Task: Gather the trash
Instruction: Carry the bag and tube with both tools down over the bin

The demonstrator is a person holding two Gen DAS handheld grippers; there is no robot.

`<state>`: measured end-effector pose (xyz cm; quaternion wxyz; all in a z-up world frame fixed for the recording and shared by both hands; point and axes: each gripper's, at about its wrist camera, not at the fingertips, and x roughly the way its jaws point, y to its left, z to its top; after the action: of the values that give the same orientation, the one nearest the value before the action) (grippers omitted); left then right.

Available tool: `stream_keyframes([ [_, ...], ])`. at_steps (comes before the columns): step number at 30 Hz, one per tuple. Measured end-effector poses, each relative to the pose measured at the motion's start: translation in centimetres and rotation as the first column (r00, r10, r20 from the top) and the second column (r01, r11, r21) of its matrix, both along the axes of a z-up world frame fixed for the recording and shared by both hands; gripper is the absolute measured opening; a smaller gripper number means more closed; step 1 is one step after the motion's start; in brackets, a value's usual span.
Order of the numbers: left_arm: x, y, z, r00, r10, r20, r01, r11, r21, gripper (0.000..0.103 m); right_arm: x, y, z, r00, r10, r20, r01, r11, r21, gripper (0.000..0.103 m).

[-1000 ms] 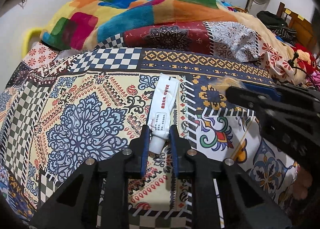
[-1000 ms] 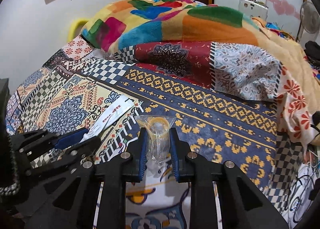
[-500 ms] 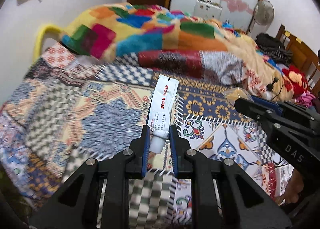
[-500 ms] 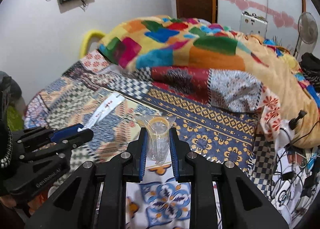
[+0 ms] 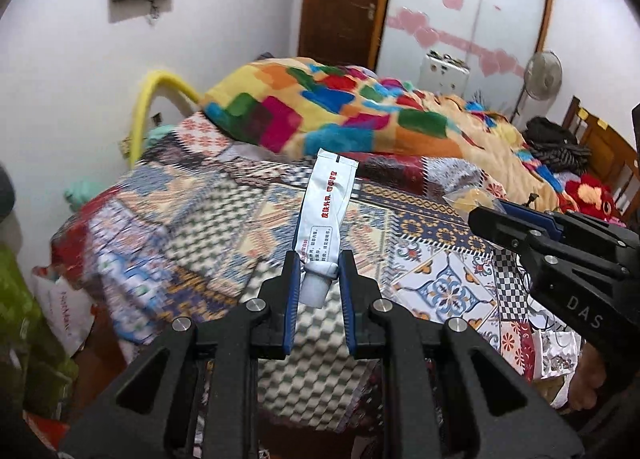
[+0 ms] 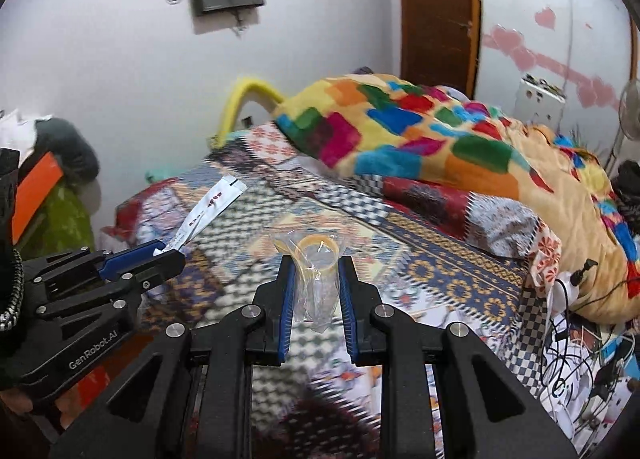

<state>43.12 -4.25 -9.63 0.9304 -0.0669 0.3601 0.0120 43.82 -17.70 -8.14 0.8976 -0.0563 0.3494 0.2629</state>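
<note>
Slippage is the main hazard. Left wrist view: the left gripper [image 5: 318,279] has its fingers closed to a narrow gap on the cap end of the white tube [image 5: 325,215], which stands up and away from them, above the near end of the bed [image 5: 424,227]. The tube is flat, crimped at its far end and glossy; the grip sits at its round cap, so a swing could lever it loose. Right wrist view: the right gripper [image 6: 317,287] is closed narrowly on the clear plastic bag [image 6: 316,271] holding a yellowish ring, also above the bed. The film is thin, crinkled and slick; it could slide out, or the ring could drop from the bag's mouth.
</note>
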Motion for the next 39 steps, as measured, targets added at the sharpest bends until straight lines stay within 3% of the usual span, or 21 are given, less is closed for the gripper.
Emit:
stream_keyframes([
  [9,-8.8,7.9,0.7,0.993,0.117,0.005,-0.117,0.993,-0.021,0.018,-6.0,7.3,0.5,0.989,0.147,-0.003,-0.147,0.989,0.009,0.019],
  [19,-16.0,16.8,-3.4,0.956,0.28,-0.082,-0.283,0.959,-0.015,0.018,-11.1,18.3,-4.5,0.927,0.357,-0.113,-0.364,0.93,-0.049,0.019],
  [24,-19.0,20.7,-7.2,0.925,0.347,-0.155,-0.357,0.933,-0.039,0.018,-13.4,23.1,-8.0,0.88,0.436,-0.186,-0.459,0.883,-0.098,0.019],
  [29,-21.4,24.0,-13.1,0.873,0.397,-0.284,-0.439,0.893,-0.099,0.018,-14.9,26.5,-11.8,0.84,0.477,-0.257,-0.523,0.839,-0.15,0.019],
  [31,-21.8,24.7,-15.0,0.852,0.41,-0.326,-0.46,0.883,-0.091,0.018,-15.4,27.6,-13.5,0.824,0.487,-0.289,-0.545,0.82,-0.172,0.019],
  [39,-22.2,26.5,-23.0,0.78,0.393,-0.487,-0.505,0.855,-0.118,0.018,-15.3,31.5,-20.8,0.766,0.479,-0.428,-0.604,0.764,-0.226,0.019],
])
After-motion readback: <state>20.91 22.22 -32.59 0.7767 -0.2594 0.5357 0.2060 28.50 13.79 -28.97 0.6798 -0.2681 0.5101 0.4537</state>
